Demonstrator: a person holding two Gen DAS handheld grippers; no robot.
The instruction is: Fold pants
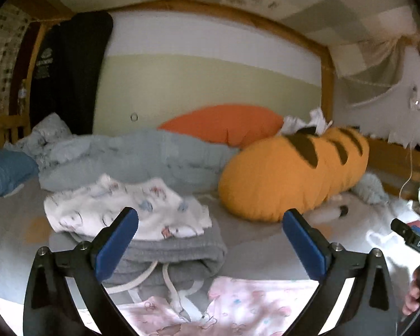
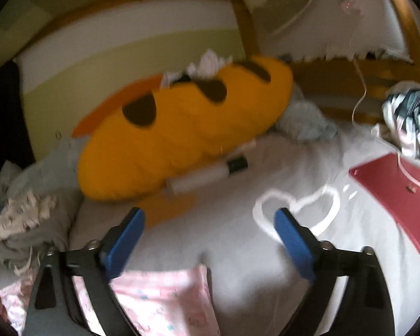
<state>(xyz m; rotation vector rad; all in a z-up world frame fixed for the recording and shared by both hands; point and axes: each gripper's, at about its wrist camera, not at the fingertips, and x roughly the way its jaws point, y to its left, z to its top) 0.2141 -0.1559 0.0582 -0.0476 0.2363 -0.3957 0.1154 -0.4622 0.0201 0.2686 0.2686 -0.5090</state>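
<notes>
Pink printed pants [image 1: 238, 305] lie flat on the bed below both grippers; the right wrist view shows them [image 2: 165, 299] at the bottom. My left gripper [image 1: 210, 221] stands wide open above them, with nothing between its blue pads [image 1: 117, 243]. My right gripper [image 2: 210, 221] is open as well, held over the bed sheet, its jaws empty. The right gripper's black tip [image 1: 406, 232] shows at the right edge of the left wrist view, with a hand [image 1: 414, 294] below it.
Folded grey sweatpants [image 1: 170, 254] with a white printed garment [image 1: 126, 210] on top lie ahead to the left. An orange striped plush pillow [image 1: 291, 173], a grey blanket [image 1: 131, 156] and a wooden bed frame [image 1: 326, 78] stand behind. A red tablet [image 2: 397, 196] and a white tube [image 2: 207, 176] lie on the sheet.
</notes>
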